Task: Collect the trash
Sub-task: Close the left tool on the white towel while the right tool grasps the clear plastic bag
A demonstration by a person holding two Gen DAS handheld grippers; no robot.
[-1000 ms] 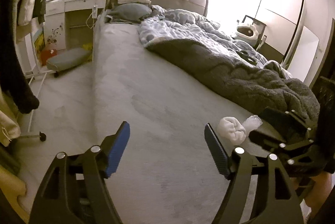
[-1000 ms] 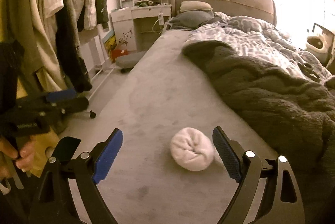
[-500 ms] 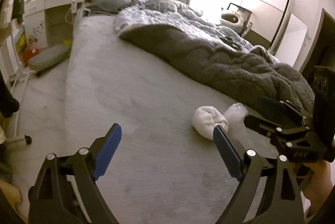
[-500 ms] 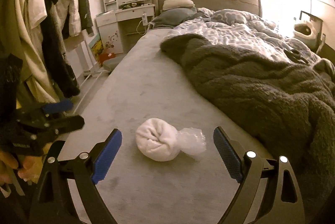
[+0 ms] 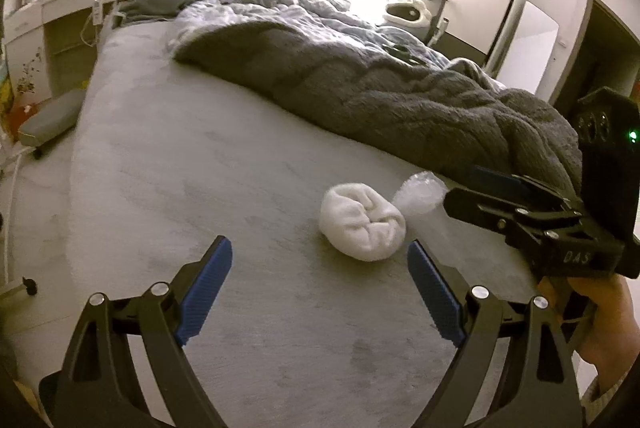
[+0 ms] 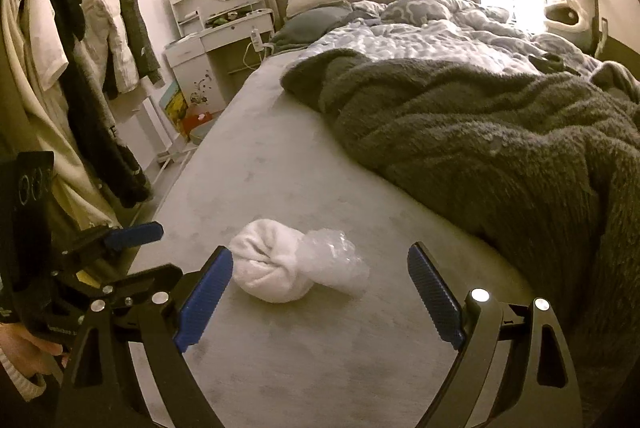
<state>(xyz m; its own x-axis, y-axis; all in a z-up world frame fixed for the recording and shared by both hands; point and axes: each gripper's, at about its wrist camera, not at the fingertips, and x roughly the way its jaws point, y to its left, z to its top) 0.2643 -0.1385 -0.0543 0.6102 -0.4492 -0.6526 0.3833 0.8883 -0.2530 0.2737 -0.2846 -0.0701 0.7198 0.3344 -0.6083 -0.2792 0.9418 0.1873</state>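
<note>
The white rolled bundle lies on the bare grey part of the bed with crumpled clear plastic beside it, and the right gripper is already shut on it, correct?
Not quite. The right gripper is open; the right wrist view shows the white rolled bundle and clear plastic untouched on the bed.

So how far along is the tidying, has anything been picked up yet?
Nothing is collected yet. Both claws, left and right, are open and empty above the bed. The clear plastic wrapper and white rolled bundle beside it are left to grab.
</note>
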